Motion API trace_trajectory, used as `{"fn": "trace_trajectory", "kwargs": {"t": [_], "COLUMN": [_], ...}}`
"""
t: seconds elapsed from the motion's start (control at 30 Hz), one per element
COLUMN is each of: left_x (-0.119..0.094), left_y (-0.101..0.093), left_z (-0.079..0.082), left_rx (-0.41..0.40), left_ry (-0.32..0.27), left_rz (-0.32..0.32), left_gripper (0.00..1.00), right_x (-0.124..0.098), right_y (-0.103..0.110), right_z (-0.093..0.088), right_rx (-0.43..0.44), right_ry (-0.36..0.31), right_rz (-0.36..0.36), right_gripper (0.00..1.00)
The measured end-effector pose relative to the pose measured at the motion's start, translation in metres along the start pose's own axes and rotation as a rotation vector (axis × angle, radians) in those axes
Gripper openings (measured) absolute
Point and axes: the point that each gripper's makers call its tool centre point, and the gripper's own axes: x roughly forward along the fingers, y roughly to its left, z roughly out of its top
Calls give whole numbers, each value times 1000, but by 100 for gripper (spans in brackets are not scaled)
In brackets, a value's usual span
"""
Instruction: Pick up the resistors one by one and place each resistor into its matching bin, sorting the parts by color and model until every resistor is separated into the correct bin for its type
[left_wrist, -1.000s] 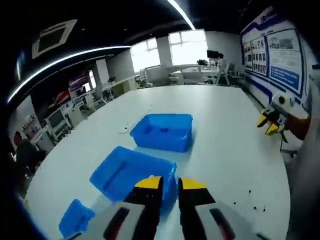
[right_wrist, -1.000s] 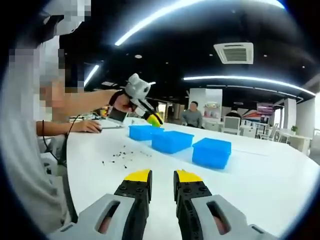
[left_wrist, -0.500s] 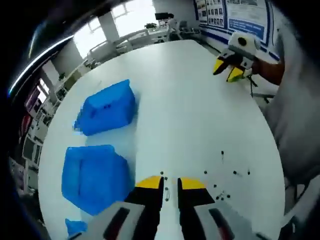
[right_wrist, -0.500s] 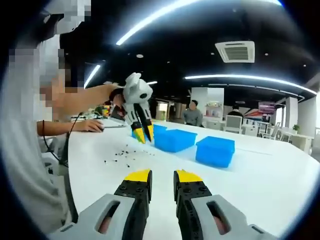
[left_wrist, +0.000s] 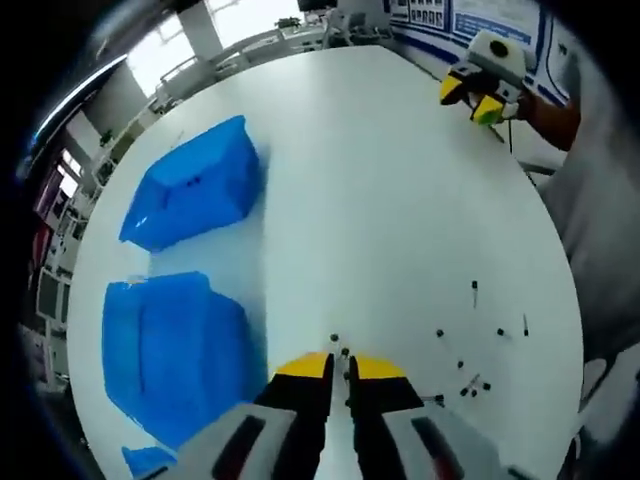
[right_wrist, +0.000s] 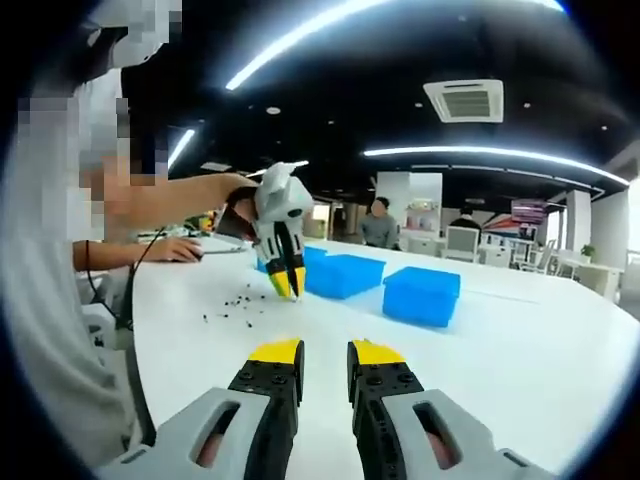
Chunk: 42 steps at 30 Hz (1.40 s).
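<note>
left tongs (left_wrist: 336, 372): yellow tips, black jaws, grey body with dark slots
right tongs (right_wrist: 324, 352): same colours, ribbed black jaws
clothing: grey sleeve (right_wrist: 45, 330)

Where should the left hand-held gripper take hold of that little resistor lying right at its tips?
Grip the resistor across its thin middle, coming straight down onto the white table. It lies flat and looks tiny, so the left hand-held gripper probably needs its jaws, now nearly together, astride the body rather than the ends.

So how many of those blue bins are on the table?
3. In the left gripper view, one blue bin sits farthest out on the white table, a second bin lies beside the fingers, and a third bin barely peeks in at the bottom edge.
</note>
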Motion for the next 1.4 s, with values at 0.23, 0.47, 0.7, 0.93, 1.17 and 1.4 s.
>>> {"fn": "trace_trajectory", "kwargs": {"t": [0.23,0.47,0.7,0.93,1.17,1.4], "left_x": [1,3,-6,-10,0,3], "left_y": [-1,-5,-8,2,-4,-5], "left_z": [4,7,12,6,7,6], "left_rx": [-19,-23,-131,-292,-423,-441], "left_ry": [-12,-37,-194,-171,-152,-137], "left_rz": [-15,-55,-73,11,2,3], "left_gripper": [9,4,4,8,11,11], "right_x": [1,1,0,-1,0,-7], "right_y": [1,2,3,5,8,2], "right_z": [-1,1,5,5,7,2], "right_rx": [0,-1,-3,-10,-6,0], "right_ry": [4,3,-9,-1,-12,-3], "right_rz": [3,5,3,10,10,-5], "right_gripper": [20,20,20,20,20,20]}}
